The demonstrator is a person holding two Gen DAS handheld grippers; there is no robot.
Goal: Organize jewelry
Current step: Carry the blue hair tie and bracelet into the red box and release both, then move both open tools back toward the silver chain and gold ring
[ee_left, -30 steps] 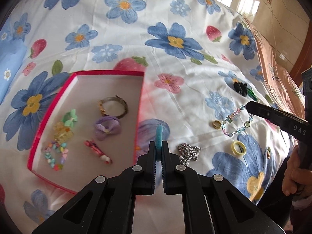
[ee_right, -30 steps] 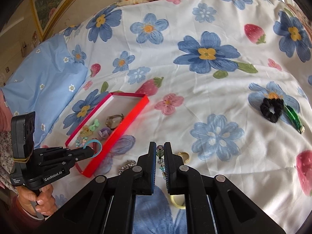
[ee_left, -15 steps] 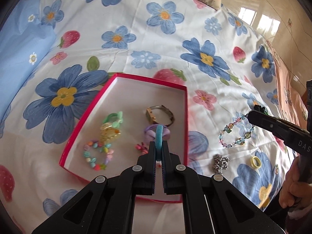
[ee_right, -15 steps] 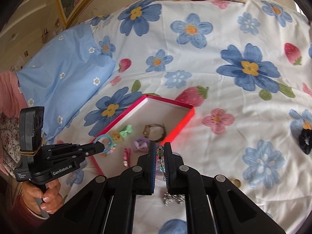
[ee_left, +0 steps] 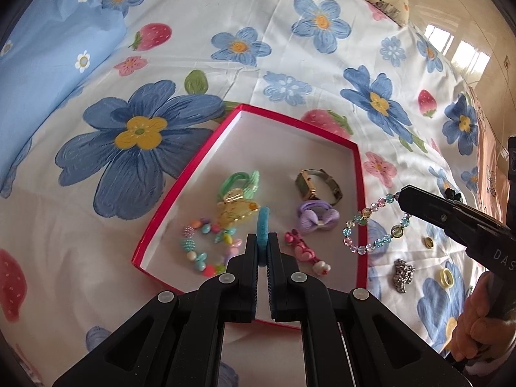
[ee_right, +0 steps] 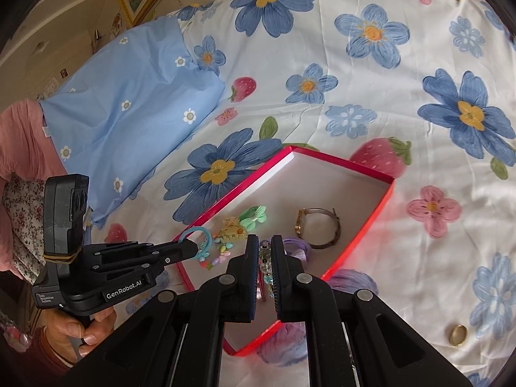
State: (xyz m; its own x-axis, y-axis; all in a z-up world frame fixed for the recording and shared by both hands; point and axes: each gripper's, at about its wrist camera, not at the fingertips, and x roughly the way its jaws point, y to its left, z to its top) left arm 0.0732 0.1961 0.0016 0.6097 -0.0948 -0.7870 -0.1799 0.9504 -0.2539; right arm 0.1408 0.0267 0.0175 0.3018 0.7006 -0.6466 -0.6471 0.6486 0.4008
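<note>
The left tongs (ee_left: 262, 242) pinch a blue hair tie (ee_left: 262, 225) above the red box (ee_left: 361, 193). At their three o'clock the right tongs (ee_left: 401, 195) grip a beaded bracelet (ee_left: 371, 225) dangling over the box's right rim. The watch (ee_left: 317, 185) lies inside at one o'clock.

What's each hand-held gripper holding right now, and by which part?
Left hand-held gripper: blue hair tie, pinched across its band. Right hand-held gripper: beaded bracelet, clamped on one section of its beads.
</note>
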